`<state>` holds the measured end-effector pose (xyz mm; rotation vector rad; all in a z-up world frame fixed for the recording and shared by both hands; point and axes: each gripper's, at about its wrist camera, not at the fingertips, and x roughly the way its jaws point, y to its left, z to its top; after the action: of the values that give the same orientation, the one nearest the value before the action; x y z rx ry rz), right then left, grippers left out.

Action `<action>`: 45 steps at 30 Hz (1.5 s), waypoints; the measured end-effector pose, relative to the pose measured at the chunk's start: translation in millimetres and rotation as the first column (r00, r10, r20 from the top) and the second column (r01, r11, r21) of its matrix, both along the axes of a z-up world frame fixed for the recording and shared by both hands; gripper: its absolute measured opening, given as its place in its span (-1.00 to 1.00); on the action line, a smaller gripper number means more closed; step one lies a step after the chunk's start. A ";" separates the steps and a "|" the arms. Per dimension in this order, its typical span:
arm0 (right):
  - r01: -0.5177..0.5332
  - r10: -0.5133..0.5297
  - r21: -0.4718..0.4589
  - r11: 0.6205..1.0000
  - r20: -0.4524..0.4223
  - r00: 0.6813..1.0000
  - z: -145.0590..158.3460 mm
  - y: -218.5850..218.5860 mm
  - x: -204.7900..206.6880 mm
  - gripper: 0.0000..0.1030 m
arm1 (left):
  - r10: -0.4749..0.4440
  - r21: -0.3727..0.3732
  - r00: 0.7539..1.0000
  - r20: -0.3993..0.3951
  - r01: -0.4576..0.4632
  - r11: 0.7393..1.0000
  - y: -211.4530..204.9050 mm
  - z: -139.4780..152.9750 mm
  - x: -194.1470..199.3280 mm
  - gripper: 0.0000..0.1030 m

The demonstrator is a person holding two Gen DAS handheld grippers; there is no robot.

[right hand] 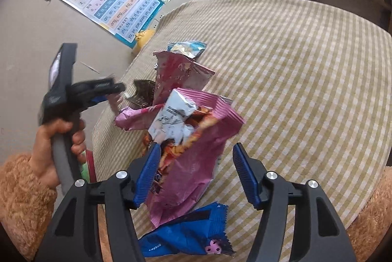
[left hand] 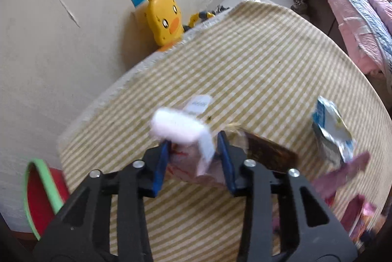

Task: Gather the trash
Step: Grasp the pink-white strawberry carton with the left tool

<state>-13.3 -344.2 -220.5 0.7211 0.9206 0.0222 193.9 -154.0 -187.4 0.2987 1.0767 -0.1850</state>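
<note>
Between left gripper [left hand: 193, 151] pads, pale wrapper [left hand: 178, 127] (blurred); right gripper [right hand: 196, 173] agape

Trash items lie scattered on the striped worktop [right hand: 294, 70]. A large pink snack bag [right hand: 196, 159], torn open and crumpled, lies nearest, with a white crumpled paper [right hand: 171, 117] on its upper end. A blue wrapper [right hand: 186, 232] lies flat just beside its lower end. A second pink bag [right hand: 181, 75] stands partly upright behind it, beside a dark wrapper [right hand: 143, 91]. A small blue-and-white foil packet [right hand: 187, 47] lies farthest back. A blurred pale pink-and-white wrapper [left hand: 181, 132] is clamped and raised above the worktop.
</note>
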 end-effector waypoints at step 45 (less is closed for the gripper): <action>-0.075 0.050 -0.131 0.988 -0.188 0.981 4.4 47.0 32.8 0.29 | 0.032 -0.210 0.989 -0.147 -0.063 0.976 118.2 -17.3 -133.3 0.39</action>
<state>19.5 -297.2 -216.1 0.5716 1.1113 -0.0531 60.6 -35.8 -204.7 0.0661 1.1932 -0.2801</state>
